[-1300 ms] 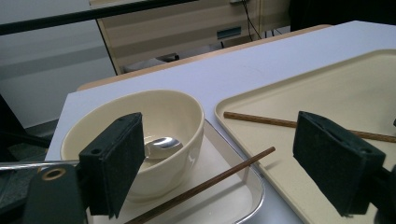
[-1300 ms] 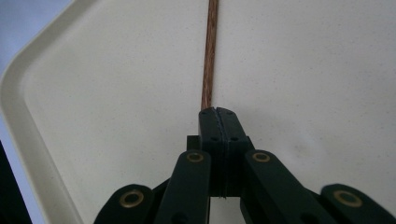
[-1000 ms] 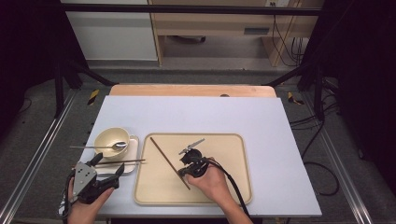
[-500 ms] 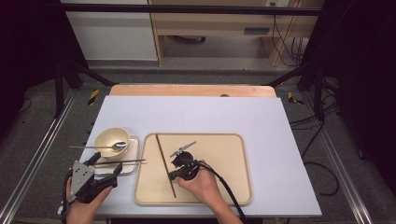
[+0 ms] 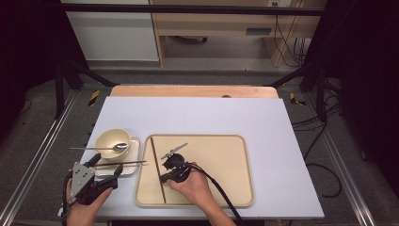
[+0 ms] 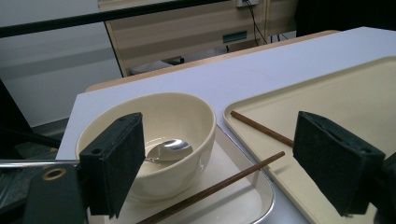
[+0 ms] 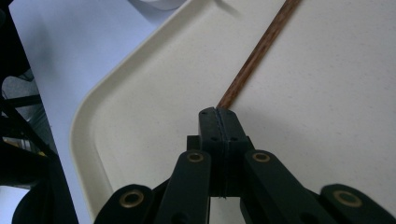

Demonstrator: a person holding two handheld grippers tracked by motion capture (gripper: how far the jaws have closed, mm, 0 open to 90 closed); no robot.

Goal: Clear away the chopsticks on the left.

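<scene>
The right gripper [image 5: 165, 175] has its jaws closed on a brown chopstick [image 5: 157, 169] lying along the left side of the beige tray [image 5: 235, 188], while the left gripper [image 5: 106, 173] stands open near the cream bowl [image 5: 109, 140].

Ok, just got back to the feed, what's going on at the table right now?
The right tool is shut on one chopstick and has it over the beige tray. The left tool waits open in front of the bowl, which holds a spoon. The second chopstick lies on the small metal tray beside the bowl.
</scene>
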